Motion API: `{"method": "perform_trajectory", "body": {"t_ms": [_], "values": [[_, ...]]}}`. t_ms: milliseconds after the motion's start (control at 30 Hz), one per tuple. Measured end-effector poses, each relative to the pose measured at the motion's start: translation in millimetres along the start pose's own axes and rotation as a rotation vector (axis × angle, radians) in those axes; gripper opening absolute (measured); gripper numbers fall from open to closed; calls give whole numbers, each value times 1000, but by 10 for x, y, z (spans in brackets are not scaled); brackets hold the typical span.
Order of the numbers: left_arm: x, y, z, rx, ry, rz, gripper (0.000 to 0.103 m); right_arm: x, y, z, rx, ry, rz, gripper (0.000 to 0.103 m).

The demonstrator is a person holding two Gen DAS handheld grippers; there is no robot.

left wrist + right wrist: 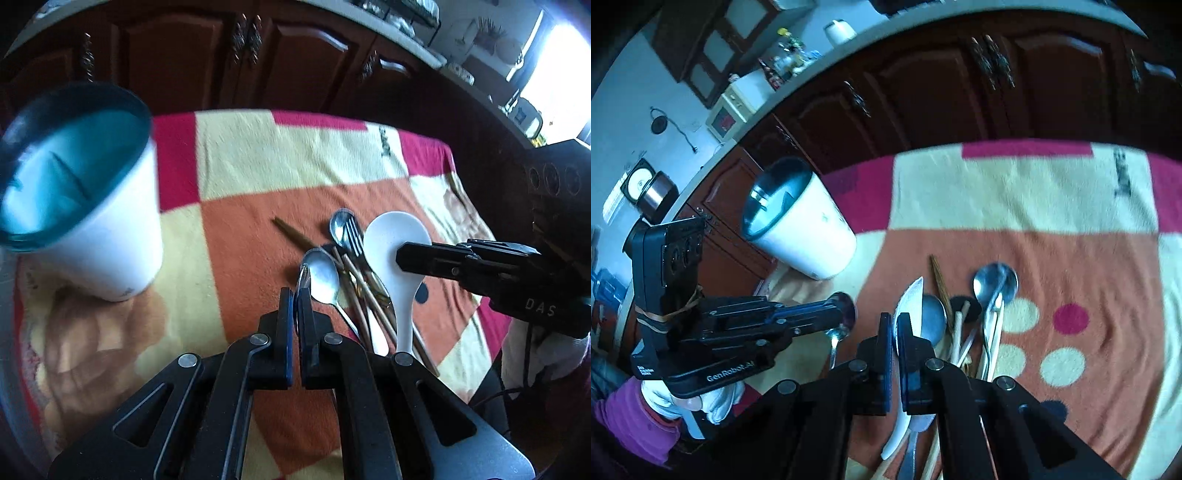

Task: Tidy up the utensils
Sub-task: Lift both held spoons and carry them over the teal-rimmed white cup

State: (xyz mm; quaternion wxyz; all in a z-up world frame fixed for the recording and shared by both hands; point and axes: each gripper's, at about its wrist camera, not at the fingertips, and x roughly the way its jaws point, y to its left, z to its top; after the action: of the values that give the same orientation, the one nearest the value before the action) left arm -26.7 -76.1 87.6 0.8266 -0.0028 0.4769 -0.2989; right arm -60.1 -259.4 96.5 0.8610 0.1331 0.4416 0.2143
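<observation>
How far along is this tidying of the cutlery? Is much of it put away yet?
Early, it seems. Done: nothing I can confirm; the white cup is too blurred to show contents. In hand: the left gripper pinches a metal spoon, the right gripper grips the white spoon. To do: a second metal spoon, a fork and chopsticks lie on the blanket.

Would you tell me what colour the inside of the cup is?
Teal blue inside the white cup, clearest in the left wrist view.
</observation>
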Motion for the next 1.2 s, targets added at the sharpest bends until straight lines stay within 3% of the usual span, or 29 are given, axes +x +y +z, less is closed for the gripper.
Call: {"method": "perform_trajectory", "body": {"t_ms": [400, 733, 900, 1067, 1200], "values": [[-1057, 166, 194, -27, -181, 30, 1, -322, 494, 342, -100, -133, 29, 3], [-2030, 522, 914, 7, -384, 225, 1, -338, 1026, 1057, -152, -279, 75, 3], [-2070, 719, 1228, 31, -425, 378, 1, -197, 1300, 1390, -197, -355, 83, 3], [-1871, 810, 1243, 91, -443, 524, 1, 141, 1418, 1605, -226, -415, 55, 3], [-1596, 845, 1149, 126, -434, 563, 2, 439, 1463, 1675, -262, -437, 28, 3]]}}
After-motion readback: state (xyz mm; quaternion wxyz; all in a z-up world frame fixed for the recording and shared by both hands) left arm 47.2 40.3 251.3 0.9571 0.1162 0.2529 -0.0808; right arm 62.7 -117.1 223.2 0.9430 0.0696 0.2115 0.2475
